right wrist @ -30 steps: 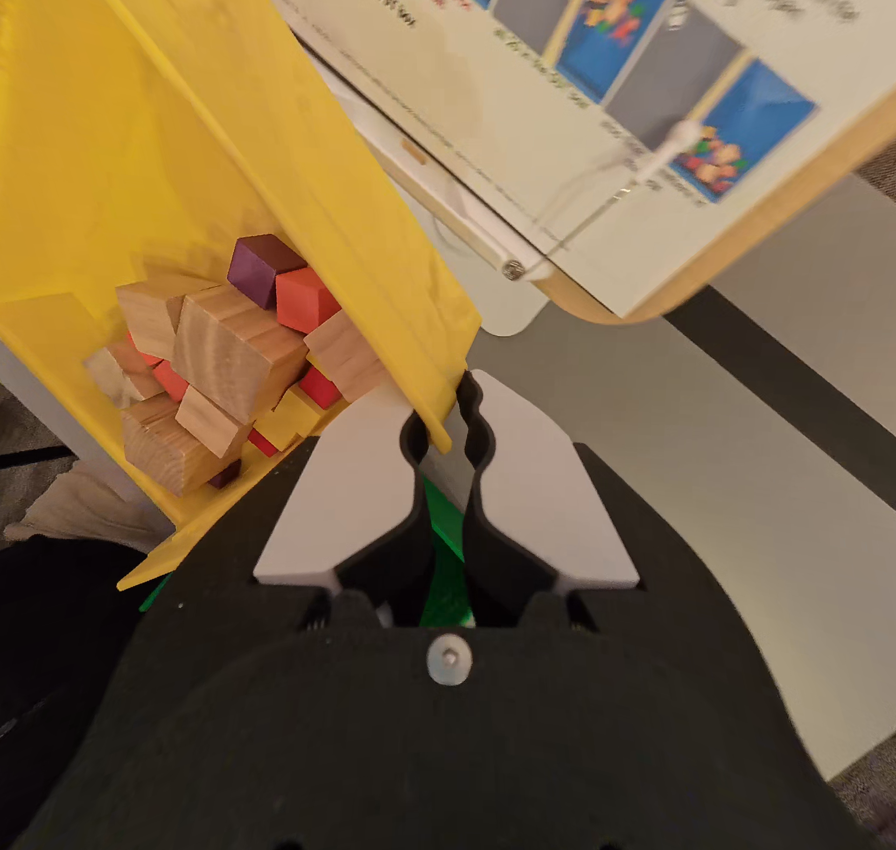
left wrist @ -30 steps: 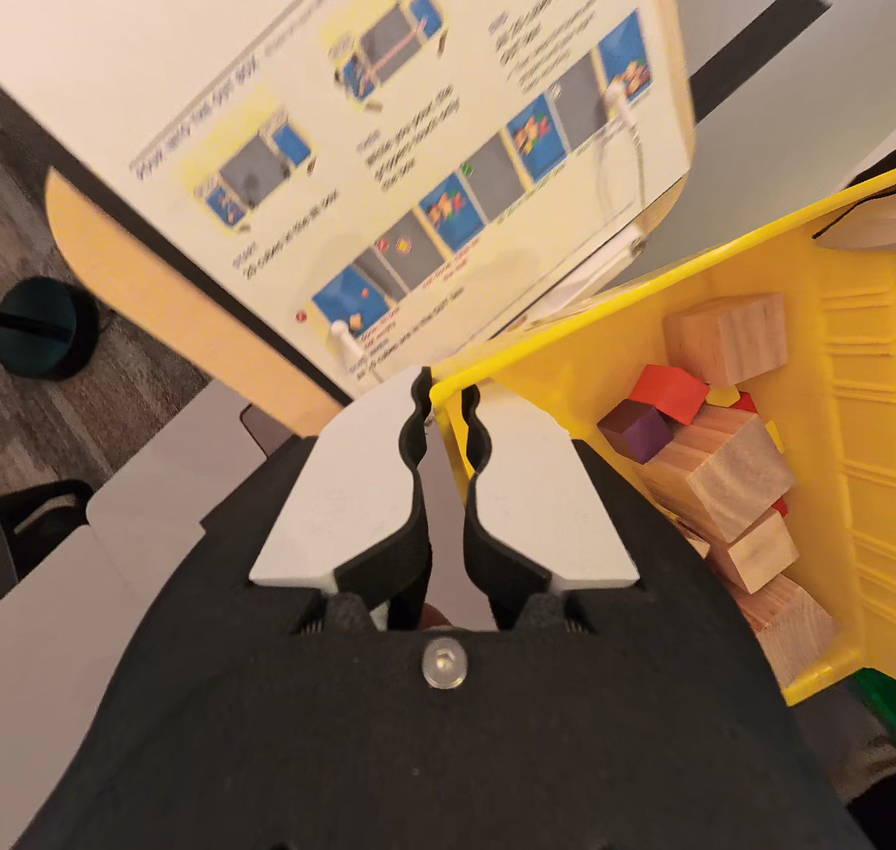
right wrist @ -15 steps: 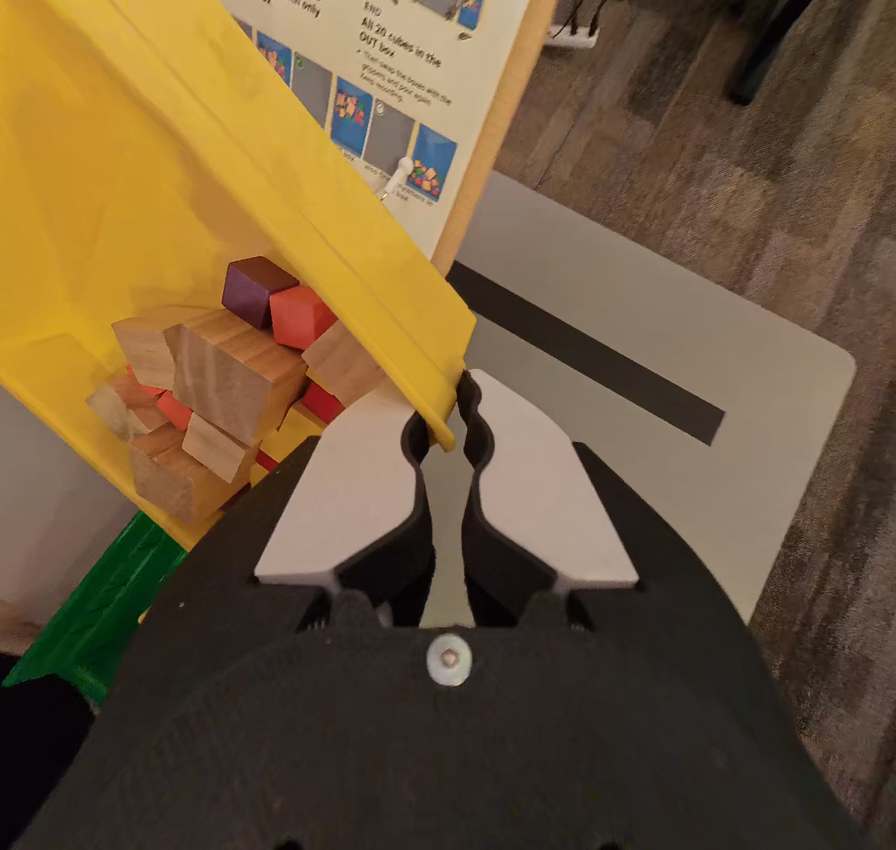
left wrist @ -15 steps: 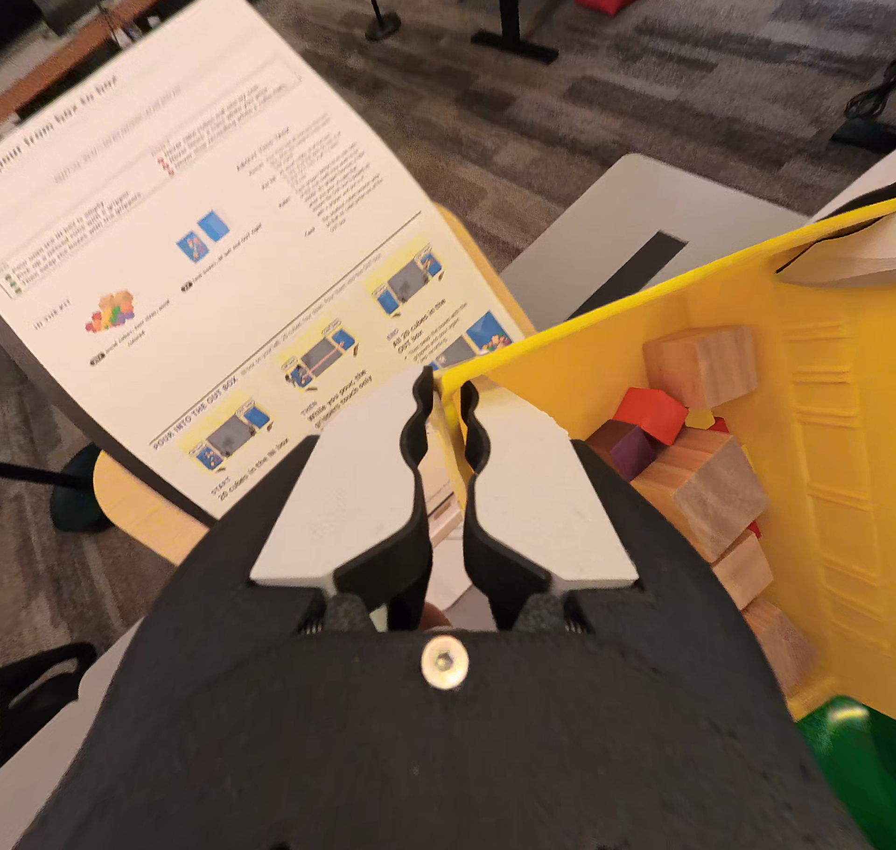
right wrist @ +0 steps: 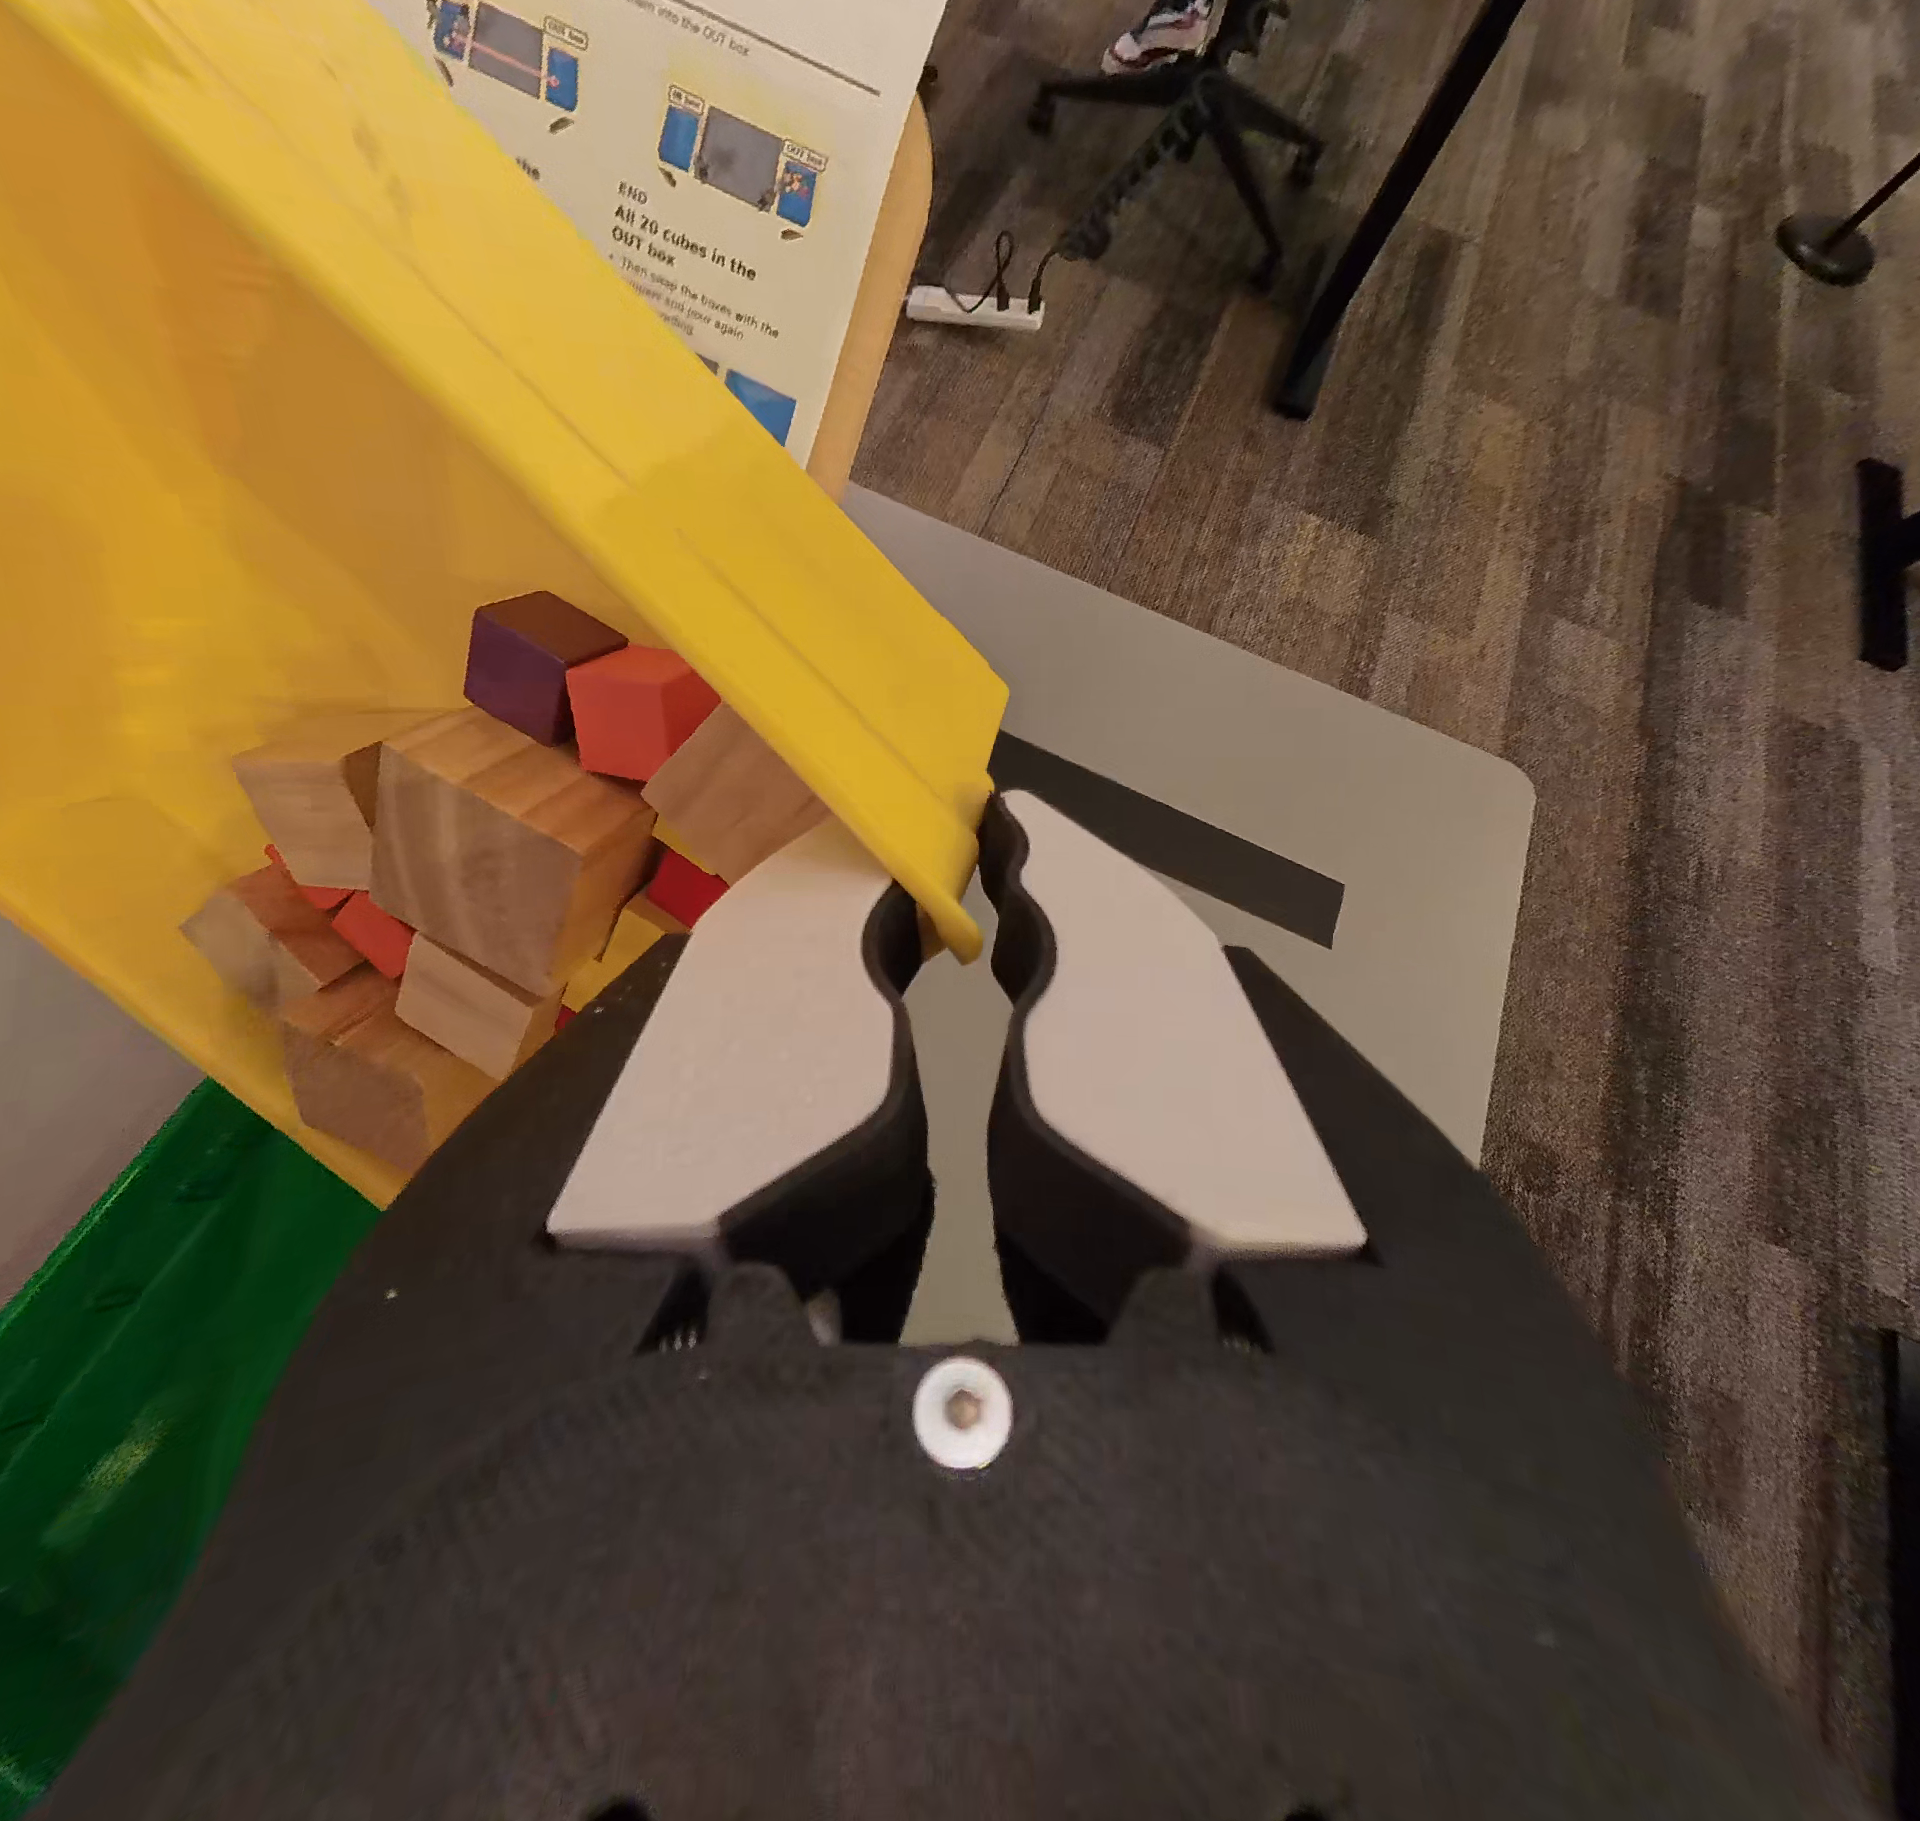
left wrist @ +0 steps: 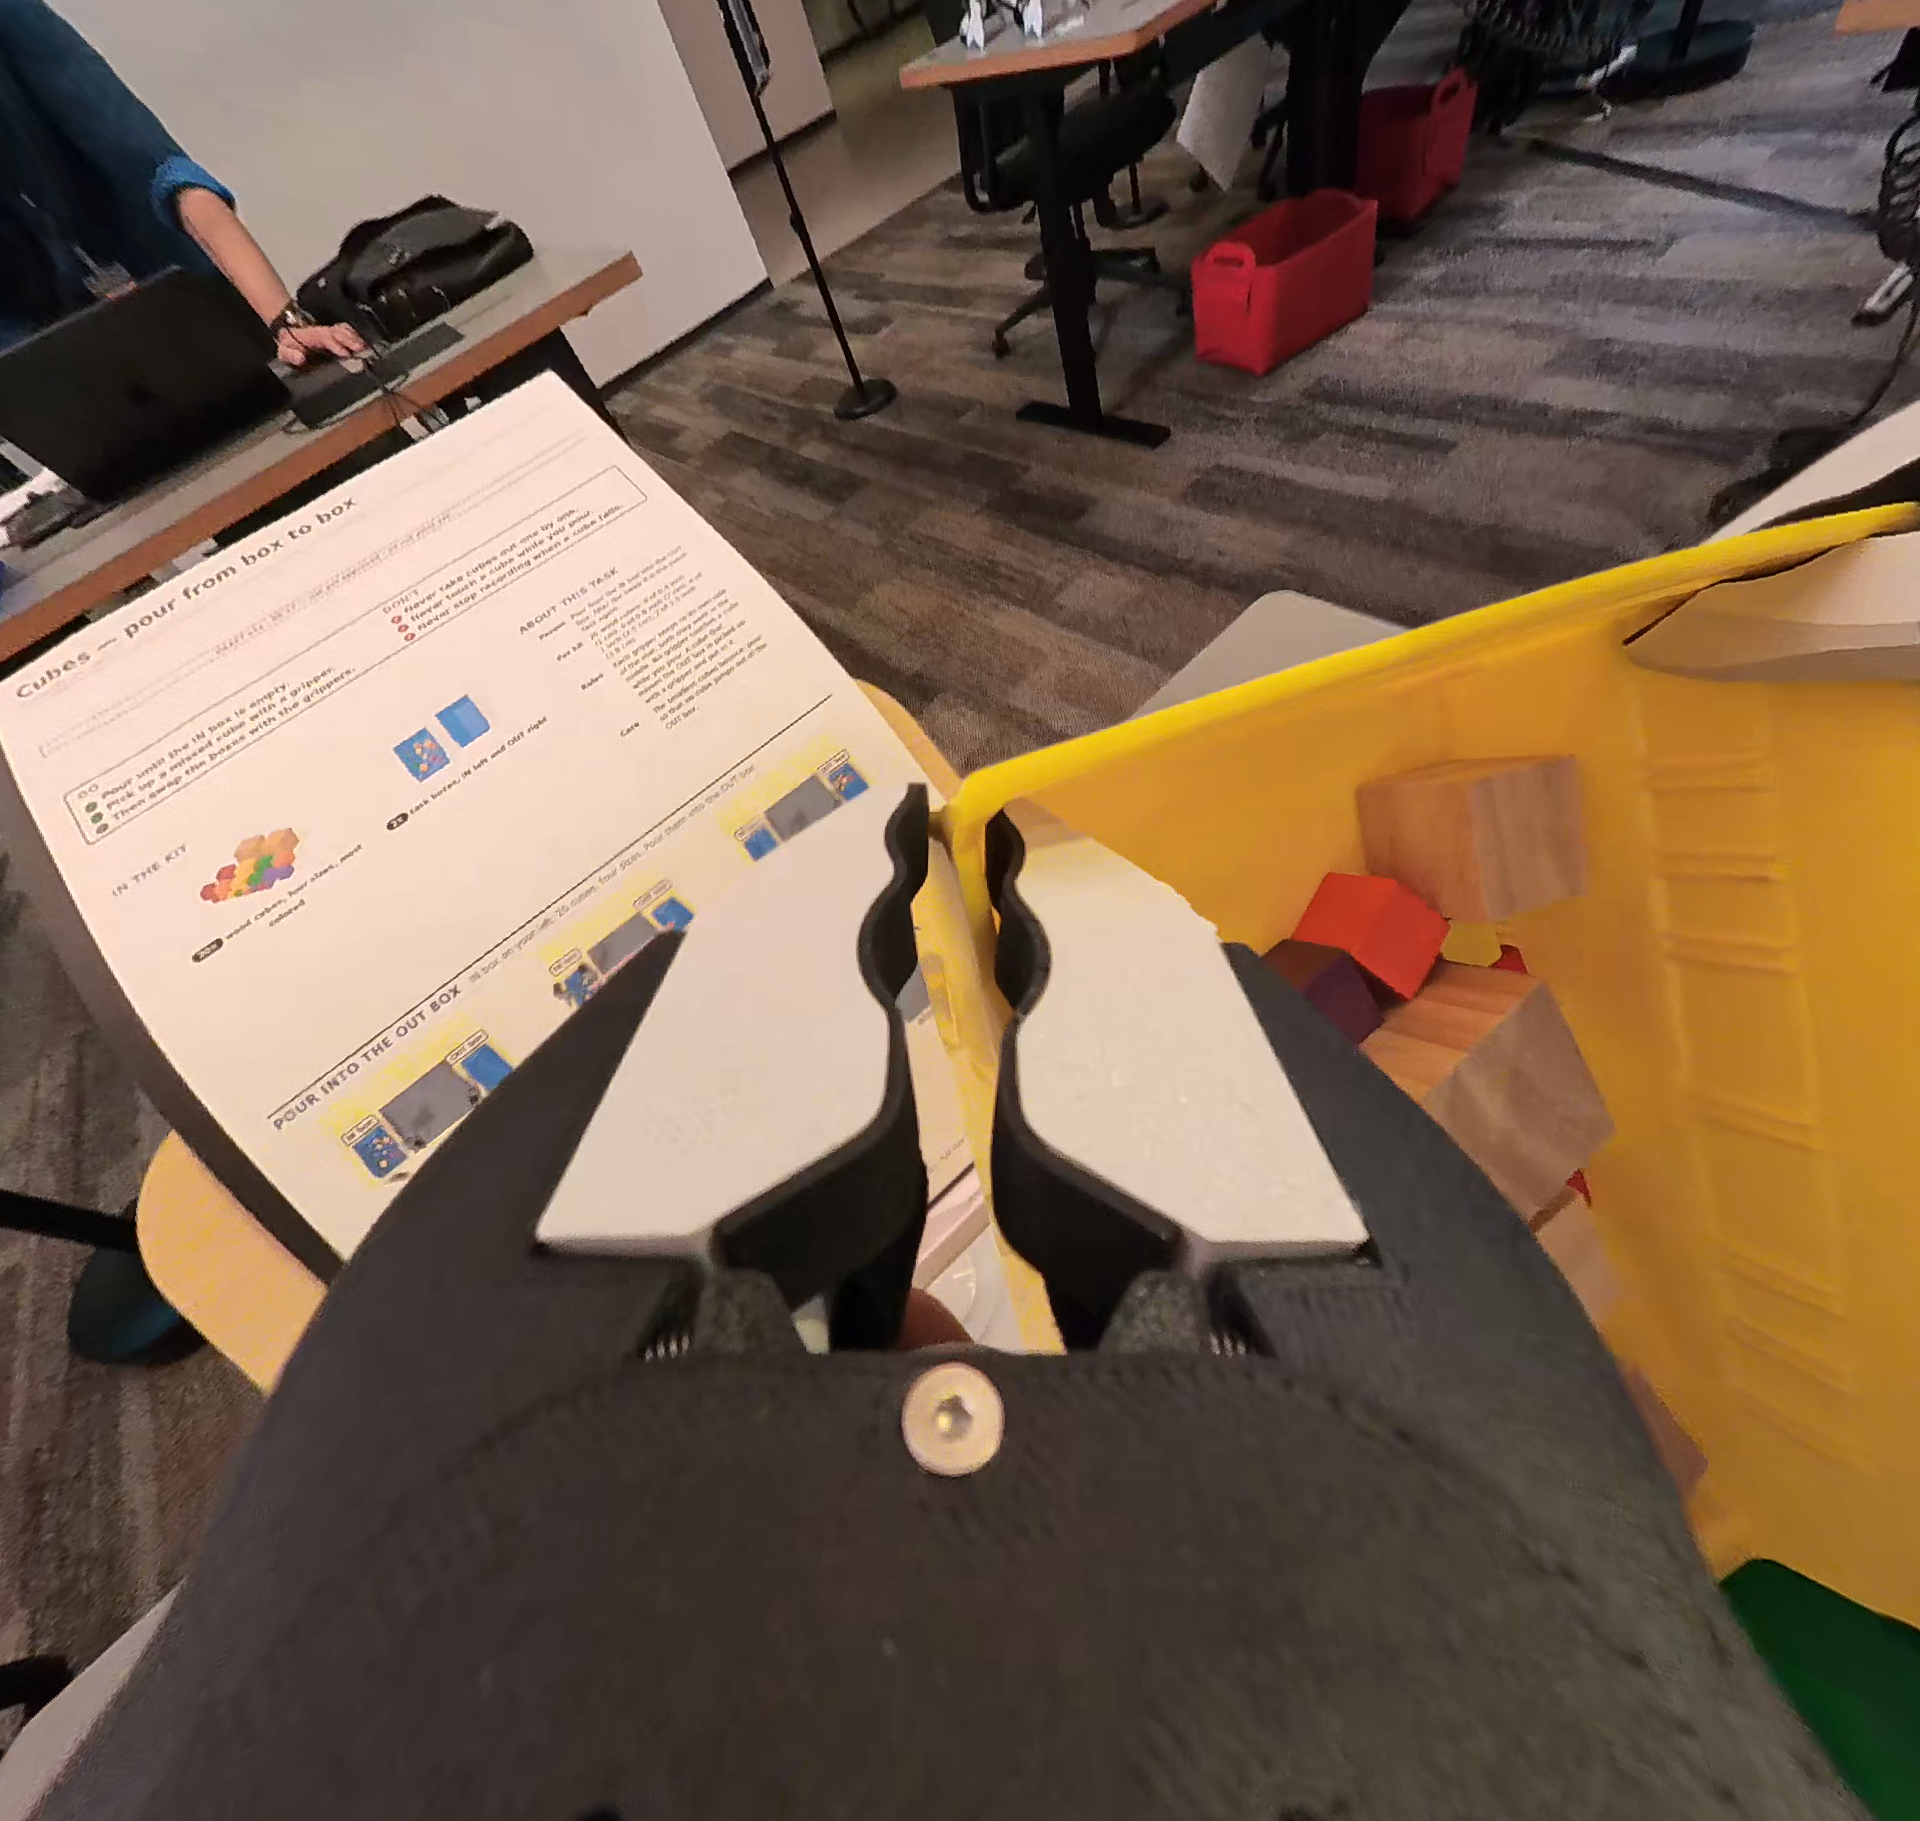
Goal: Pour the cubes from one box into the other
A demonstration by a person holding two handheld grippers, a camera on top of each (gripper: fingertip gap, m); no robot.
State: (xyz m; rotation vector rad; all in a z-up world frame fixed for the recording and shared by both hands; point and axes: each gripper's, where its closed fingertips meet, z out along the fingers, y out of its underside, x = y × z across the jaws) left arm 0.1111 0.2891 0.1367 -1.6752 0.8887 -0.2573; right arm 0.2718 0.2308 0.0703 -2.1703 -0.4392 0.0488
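A yellow box (left wrist: 1766, 1096) is held up and steeply tilted between both grippers. My left gripper (left wrist: 958, 826) is shut on the box's rim at one corner. My right gripper (right wrist: 982, 836) is shut on the rim (right wrist: 831, 691) at the opposite corner. Several wooden and coloured cubes (left wrist: 1475, 992) are piled in the box's low end, also in the right wrist view (right wrist: 488, 836). A green box (right wrist: 135, 1408) lies just under the yellow box's low edge; a bit of it shows in the left wrist view (left wrist: 1839, 1688).
A printed instruction sheet (left wrist: 416, 784) stands on a wooden board behind the boxes. The grey table (right wrist: 1299, 836) carries a black tape strip (right wrist: 1174, 846). Beyond are carpet, desks, an office chair (right wrist: 1195, 57), a red bin (left wrist: 1288, 275) and a person (left wrist: 94, 192) at a laptop.
Both grippers have swung the yellow box upward, so the views now look across the room instead of at the sheet. The cubes have stayed piled in the low end. The green box has come into view.
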